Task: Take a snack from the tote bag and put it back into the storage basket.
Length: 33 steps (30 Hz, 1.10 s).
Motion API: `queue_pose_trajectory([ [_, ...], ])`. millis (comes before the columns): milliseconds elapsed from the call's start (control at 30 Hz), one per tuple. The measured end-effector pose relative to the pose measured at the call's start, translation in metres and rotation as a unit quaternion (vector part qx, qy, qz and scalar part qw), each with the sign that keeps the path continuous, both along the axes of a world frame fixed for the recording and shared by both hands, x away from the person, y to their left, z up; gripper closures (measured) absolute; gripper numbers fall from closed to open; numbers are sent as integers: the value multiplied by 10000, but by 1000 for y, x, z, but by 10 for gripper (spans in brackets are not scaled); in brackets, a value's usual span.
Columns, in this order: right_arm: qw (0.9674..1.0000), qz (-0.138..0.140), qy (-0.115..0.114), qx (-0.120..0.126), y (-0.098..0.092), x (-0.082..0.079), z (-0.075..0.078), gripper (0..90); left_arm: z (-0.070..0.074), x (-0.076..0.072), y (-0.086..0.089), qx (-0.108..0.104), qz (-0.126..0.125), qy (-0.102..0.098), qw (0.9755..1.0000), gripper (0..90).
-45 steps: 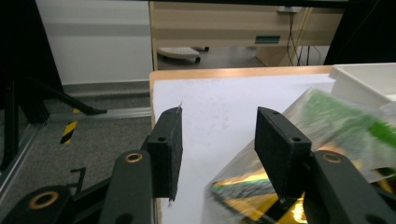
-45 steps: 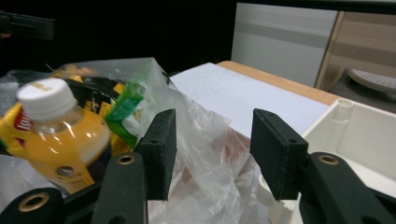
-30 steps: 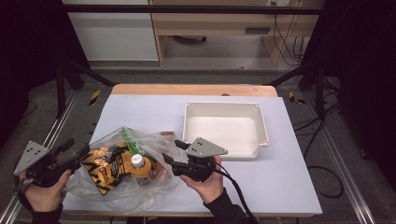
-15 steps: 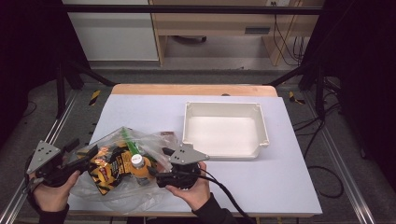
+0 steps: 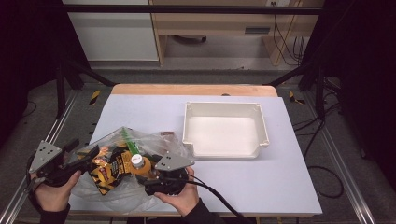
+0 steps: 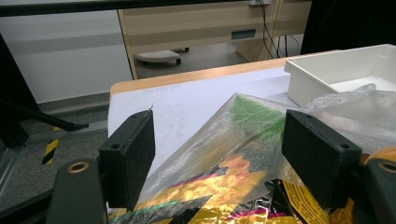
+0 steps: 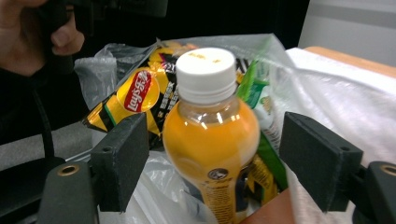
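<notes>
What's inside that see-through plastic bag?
Inside the clear plastic bag stand an orange drink bottle with a white cap, a yellow-and-black chip packet and something green. The crumpled plastic and the packets hide whatever lies underneath them.

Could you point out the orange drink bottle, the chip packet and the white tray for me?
orange drink bottle (image 7: 210,135): right gripper view, on its orange body.
chip packet (image 7: 137,91): right gripper view, on its red logo.
white tray (image 5: 225,152): high view, on its near wall.
</notes>
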State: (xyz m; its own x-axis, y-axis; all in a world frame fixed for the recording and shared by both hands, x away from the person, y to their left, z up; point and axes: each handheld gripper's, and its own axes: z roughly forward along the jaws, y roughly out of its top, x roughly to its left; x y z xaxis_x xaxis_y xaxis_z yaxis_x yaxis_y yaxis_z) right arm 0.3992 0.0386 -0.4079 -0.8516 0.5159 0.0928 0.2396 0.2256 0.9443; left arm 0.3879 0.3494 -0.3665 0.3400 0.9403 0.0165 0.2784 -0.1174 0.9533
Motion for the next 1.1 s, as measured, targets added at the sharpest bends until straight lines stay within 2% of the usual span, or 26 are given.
queue_pose_trajectory([
  [333, 9998, -23, 99, -155, 12, 2, -15, 255, 0, -1, 5, -53, 116, -14, 9999, 244],
  [700, 9996, -132, 174, -175, 18, 9, -20, 241, 0, 1, 4, -69, 131, 1, 9999, 242],
  [933, 9995, -136, 221, -181, 31, 14, -23, 246, 0, 1, 5, -57, 136, -5, 9999, 243],
  [1100, 9994, -115, 270, -159, 33, 16, -25, 295, 0, 1, 5, -59, 142, -2, 9999, 243],
])
